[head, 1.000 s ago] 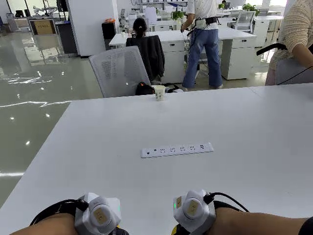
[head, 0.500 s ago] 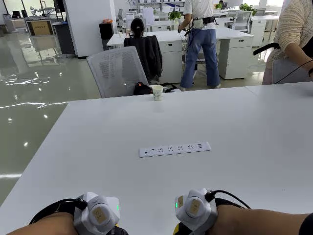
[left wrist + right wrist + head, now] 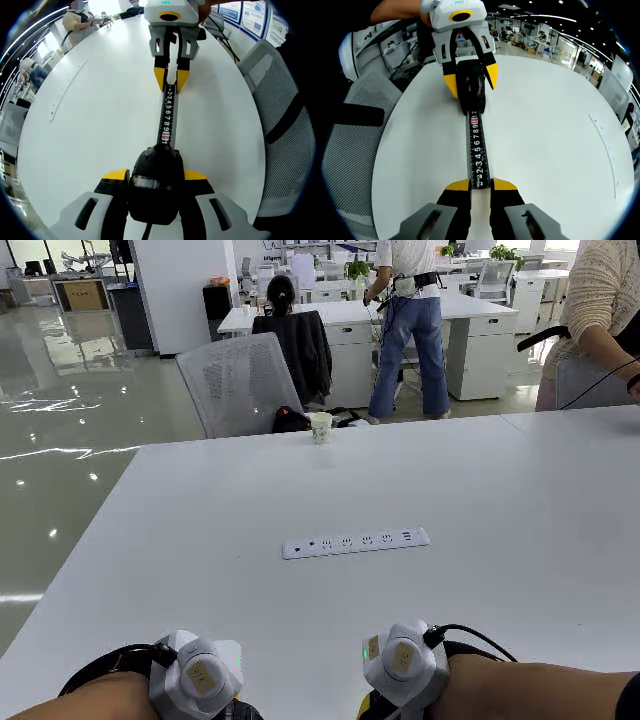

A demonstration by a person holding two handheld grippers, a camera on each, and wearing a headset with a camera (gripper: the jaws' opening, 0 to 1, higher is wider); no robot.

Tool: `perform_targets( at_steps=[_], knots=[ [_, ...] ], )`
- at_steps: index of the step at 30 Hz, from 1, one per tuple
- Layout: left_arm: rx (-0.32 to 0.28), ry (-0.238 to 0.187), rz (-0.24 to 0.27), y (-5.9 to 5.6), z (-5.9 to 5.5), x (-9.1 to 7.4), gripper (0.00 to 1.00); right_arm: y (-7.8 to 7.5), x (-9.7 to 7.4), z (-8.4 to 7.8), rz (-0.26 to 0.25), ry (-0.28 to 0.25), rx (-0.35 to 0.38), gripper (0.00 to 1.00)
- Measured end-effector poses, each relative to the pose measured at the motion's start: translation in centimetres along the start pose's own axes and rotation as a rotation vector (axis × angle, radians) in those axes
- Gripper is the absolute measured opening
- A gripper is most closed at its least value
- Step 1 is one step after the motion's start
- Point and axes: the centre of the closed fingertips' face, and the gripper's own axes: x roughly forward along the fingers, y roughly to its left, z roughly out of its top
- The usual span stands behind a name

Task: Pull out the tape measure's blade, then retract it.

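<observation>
- How is the tape measure (image 3: 162,148) held, and why?
- On the left, its black case (image 3: 154,192) is clamped between the yellow tips of the left tongs (image 3: 155,176), so the body is anchored while the blade is drawn. A firm grip on both sides is judged necessary, since the blade would be pulled home by the spring
- And further right?
- The blade (image 3: 476,150) is stretched straight from the mouth of the case, low over the white bench (image 3: 545,125). Whether the bench is touched cannot be told. The blade's tip is pinched by the right tongs (image 3: 480,186), whose jaws are pressed together on it. The two tongs are pointed at each other, so the pull is taken along the blade's own line, and no kink is seen
- How does the thing look?
- Only a short run of blade is out. It is pale, printed with black numerals, with a red mark near the case. The case is dark and rounded, with a glossy patch on top. The pull is judged barely begun, and retraction is not yet done
</observation>
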Motion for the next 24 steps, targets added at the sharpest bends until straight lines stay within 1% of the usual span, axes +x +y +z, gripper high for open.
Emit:
perform_targets(
  at_steps=[7, 12, 17, 19, 24],
  knots=[
    [-0.006, -0.005, -0.001, -0.03, 0.01, 0.00, 0.34, 0.04, -0.22, -0.38, -0.002, 0.004, -0.003, 0.10],
    [-0.007, -0.006, -0.003, -0.01, 0.03, 0.03, 0.34, 0.04, -0.23, -0.42, -0.005, 0.009, -0.027, 0.10],
    [-0.011, -0.015, -0.007, 0.09, -0.01, 0.00, 0.34, -0.05, -0.31, -0.46, -0.006, -0.006, 0.000, 0.10],
    [-0.011, -0.021, -0.003, 0.04, 0.01, -0.02, 0.34, -0.07, -0.39, -0.58, -0.003, -0.004, 0.006, 0.10],
    [-0.009, -0.018, -0.003, 0.06, 0.04, 0.01, 0.34, -0.04, -0.57, -0.76, 0.004, 0.001, 0.001, 0.10]
  ],
)
